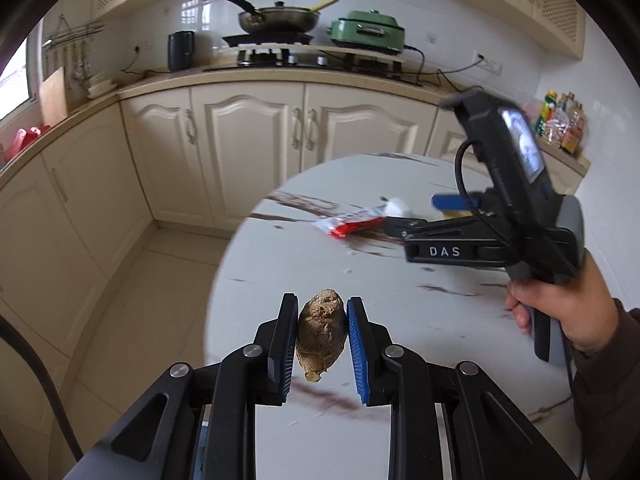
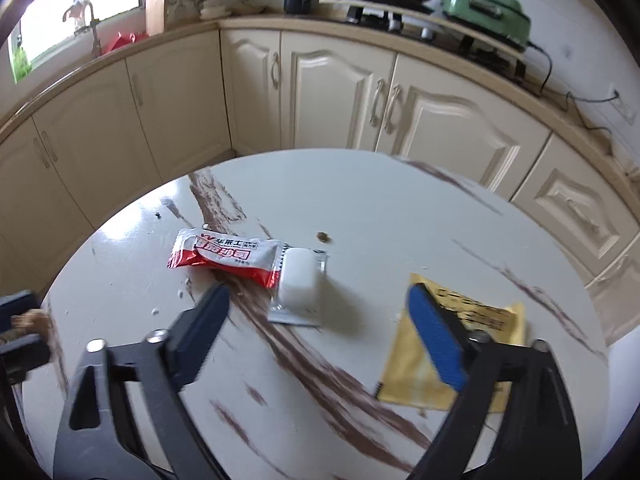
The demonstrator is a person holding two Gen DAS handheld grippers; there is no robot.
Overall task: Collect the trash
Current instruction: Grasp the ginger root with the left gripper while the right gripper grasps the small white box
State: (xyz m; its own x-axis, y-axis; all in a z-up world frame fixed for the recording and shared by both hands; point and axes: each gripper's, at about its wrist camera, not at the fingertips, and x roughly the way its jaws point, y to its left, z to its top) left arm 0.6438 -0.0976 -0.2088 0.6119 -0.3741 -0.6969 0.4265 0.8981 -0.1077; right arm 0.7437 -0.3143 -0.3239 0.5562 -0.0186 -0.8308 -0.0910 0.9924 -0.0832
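My left gripper is shut on a brown lumpy scrap of food waste and holds it above the near edge of the round white marble table. My right gripper is open wide and empty, low over the table. Between and ahead of its fingers lie a red and white snack wrapper and a small white cup on a silver wrapper. A yellow packet lies under the right finger. The right gripper also shows in the left wrist view, near the red wrapper.
A small brown crumb lies on the table beyond the wrappers. Cream kitchen cabinets run behind the table, with a stove, a pan and a green cooker on the counter. Tiled floor lies left of the table.
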